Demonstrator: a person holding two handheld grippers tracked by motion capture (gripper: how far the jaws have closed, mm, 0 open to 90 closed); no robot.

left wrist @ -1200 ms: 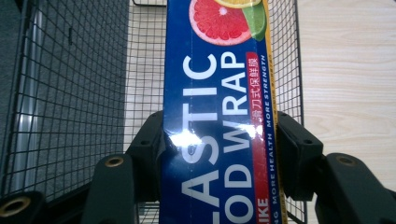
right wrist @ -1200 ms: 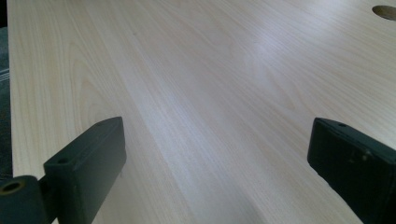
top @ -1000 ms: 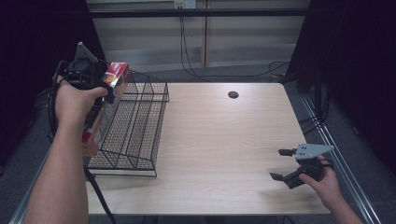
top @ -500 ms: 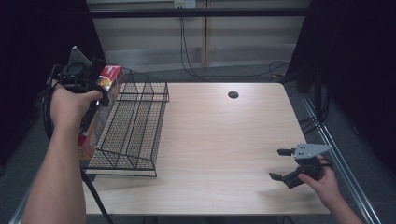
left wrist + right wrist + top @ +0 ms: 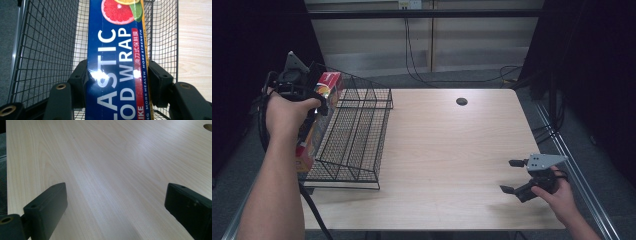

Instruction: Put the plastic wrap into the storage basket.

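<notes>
My left gripper (image 5: 117,82) clamped on blue "FOOD WRAP" box (image 5: 117,50) over wire basket (image 5: 357,135), far left, my right gripper (image 5: 516,176) jaws apart, near right of table (image 5: 452,150).

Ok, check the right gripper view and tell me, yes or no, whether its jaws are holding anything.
No: the right gripper has its jaws spread wide apart, with nothing but bare wooden table between them.

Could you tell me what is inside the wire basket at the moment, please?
The plastic wrap box reaches down into the wire basket, held by the left claw. Bare mesh shows around it; the basket floor beneath the box is covered.
</notes>
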